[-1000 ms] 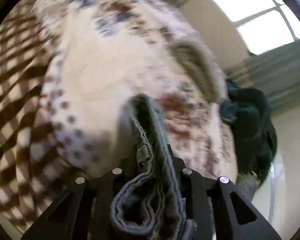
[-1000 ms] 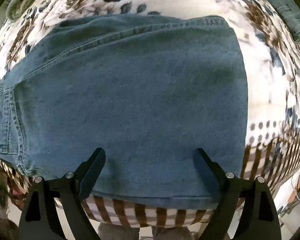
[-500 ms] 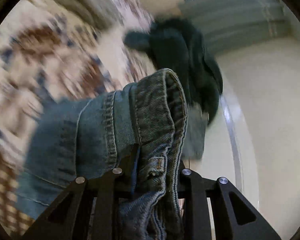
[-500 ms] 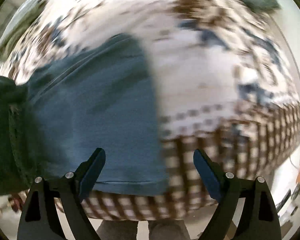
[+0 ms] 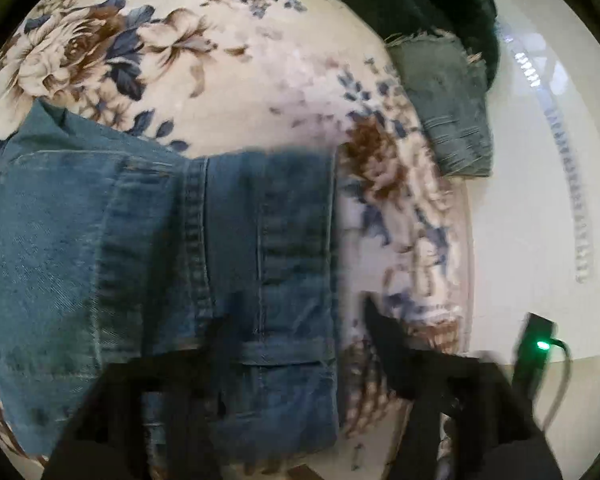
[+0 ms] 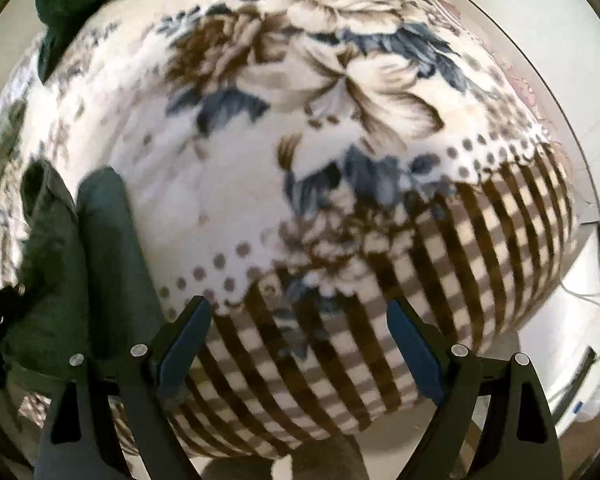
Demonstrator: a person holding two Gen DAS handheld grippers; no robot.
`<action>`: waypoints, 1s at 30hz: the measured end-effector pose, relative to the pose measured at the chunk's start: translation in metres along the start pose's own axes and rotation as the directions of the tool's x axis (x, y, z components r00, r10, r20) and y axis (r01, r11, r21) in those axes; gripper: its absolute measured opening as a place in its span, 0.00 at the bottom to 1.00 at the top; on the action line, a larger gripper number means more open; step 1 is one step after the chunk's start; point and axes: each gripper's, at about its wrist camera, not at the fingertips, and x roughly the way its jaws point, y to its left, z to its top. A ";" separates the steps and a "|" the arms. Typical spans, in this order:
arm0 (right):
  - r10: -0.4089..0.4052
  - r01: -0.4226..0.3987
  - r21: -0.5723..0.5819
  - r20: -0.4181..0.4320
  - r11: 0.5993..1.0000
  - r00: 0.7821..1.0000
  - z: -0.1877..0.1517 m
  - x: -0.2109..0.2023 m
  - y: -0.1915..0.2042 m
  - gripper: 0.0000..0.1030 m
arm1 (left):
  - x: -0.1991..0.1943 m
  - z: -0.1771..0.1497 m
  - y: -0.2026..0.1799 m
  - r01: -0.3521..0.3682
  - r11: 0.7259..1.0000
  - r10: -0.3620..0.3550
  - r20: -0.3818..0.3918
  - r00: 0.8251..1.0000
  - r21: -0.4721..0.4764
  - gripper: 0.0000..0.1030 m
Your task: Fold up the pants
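Fold laid: jeans [image 5: 160, 280] lie doubled on the blanket [image 5: 240, 80]. My left claw [image 5: 296, 320], blurred, looks parted above them; right claw [image 6: 298, 328] gapes beside them. Next, pinch an edge, fold again.

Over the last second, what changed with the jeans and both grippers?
The left gripper let go of the jeans: its fingers, clamped on denim before, are now spread, and the jeans lie folded on the floral blanket. The right gripper swung away from the jeans, over bare blanket. It stayed open and empty.
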 end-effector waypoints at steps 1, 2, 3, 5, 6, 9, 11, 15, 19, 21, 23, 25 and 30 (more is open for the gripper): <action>0.022 -0.022 0.003 0.003 1.000 1.000 0.004 -0.001 -0.003 0.89 | -0.007 0.001 -0.001 0.014 1.000 -0.014 0.003 1.000 0.002 0.85; 0.053 -0.054 0.008 0.006 0.999 0.999 0.007 -0.001 -0.004 0.89 | -0.014 0.001 -0.002 0.034 0.999 -0.034 0.005 0.999 0.005 0.85; 0.078 -0.078 0.010 0.005 0.997 0.997 0.015 0.000 -0.011 0.89 | -0.021 0.001 -0.001 0.038 0.999 -0.038 0.012 0.999 0.001 0.85; 0.156 -0.156 0.016 -0.001 0.988 0.988 0.017 0.007 0.017 0.89 | -0.042 0.006 0.009 0.036 0.999 -0.035 0.061 0.998 -0.015 0.85; 0.213 -0.213 0.020 -0.007 0.977 0.977 0.019 0.009 0.023 0.89 | -0.054 0.009 0.017 0.024 0.999 -0.022 0.095 0.995 -0.022 0.85; 0.353 -0.353 0.015 -0.052 0.935 0.934 0.024 0.023 0.048 0.89 | -0.089 0.018 0.054 -0.117 0.993 0.121 0.180 0.976 -0.033 0.85; 0.417 -0.416 0.020 -0.085 0.909 0.905 0.019 0.032 0.066 0.89 | -0.097 0.023 0.088 -0.296 0.955 0.295 0.192 0.936 -0.026 0.85; 0.461 -0.468 -0.007 -0.165 0.884 0.872 0.018 0.073 0.114 0.88 | -0.100 0.028 0.152 -0.414 0.905 0.424 0.134 0.895 -0.097 0.85; 0.336 -0.344 -0.135 -0.080 0.929 0.938 0.007 0.072 0.151 0.44 | -0.103 0.024 0.178 -0.431 0.893 0.445 0.107 0.889 -0.132 0.85; 0.271 -0.268 -0.217 -0.015 0.939 0.962 -0.004 0.059 0.165 0.33 | -0.100 0.022 0.175 -0.420 0.897 0.435 0.105 0.894 -0.136 0.85; 0.287 -0.277 -0.228 0.013 0.934 0.958 -0.011 0.048 0.164 0.26 | -0.098 0.018 0.173 -0.397 0.904 0.414 0.100 0.905 -0.158 0.85; 0.302 -0.289 -0.226 0.026 0.930 0.953 -0.016 0.036 0.160 0.23 | -0.093 0.018 0.168 -0.370 0.912 0.390 0.099 0.915 -0.175 0.85; 0.267 -0.248 -0.301 0.023 0.921 0.963 -0.025 0.017 0.155 0.23 | -0.073 0.015 0.149 -0.332 0.931 0.345 0.074 0.936 -0.152 0.85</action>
